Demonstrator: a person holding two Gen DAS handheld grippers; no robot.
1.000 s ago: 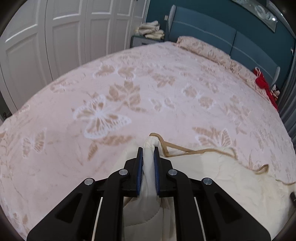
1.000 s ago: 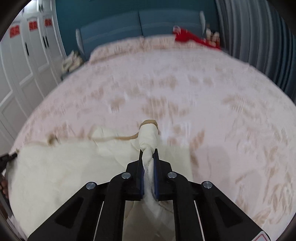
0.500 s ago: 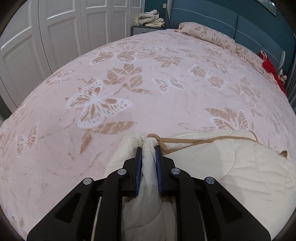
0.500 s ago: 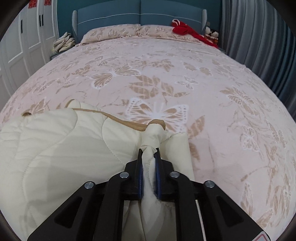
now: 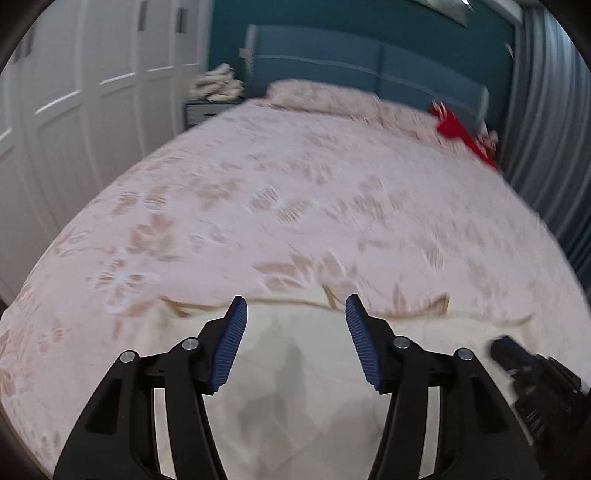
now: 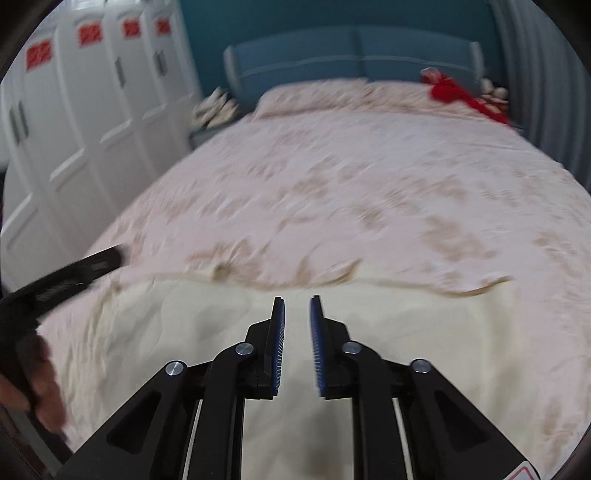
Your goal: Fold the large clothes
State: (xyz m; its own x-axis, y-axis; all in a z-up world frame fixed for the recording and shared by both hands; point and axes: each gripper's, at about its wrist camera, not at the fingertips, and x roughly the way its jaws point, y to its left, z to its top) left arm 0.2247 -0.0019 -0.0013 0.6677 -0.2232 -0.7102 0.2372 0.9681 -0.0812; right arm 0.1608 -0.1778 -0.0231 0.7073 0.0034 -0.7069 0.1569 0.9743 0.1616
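Both tongs had let go of the cream quilted cover (image 5: 295, 387) since the earlier frames, where each had a bunched corner pinched between its pads. My left tongs (image 5: 295, 314) had just been opening and stood wide with nothing between them; my right tongs (image 6: 296, 310) stood at a narrow gap, also empty, the cloth lying flat beneath them. I could see the cover spread along the foot edge of the bed (image 5: 314, 206), its tan-trimmed edge (image 6: 406, 284) running crookedly across the butterfly bedspread, rumpled near the left side. I judged the main risk to be that wavy edge: if the layers underneath had not landed square, the next fold would carry the skew forward and the bundle would come out lopsided. A regrasp through blur like this could also catch only the top layer, or snag the bedspread along with it. Since the cover lay close to the foot edge, a careless tug might have dragged it off the bed. Red squares (image 6: 88, 35) showed on the wardrobe doors (image 6: 92, 122), but I could not read any writing on them, and I saw no brand or label elsewhere.
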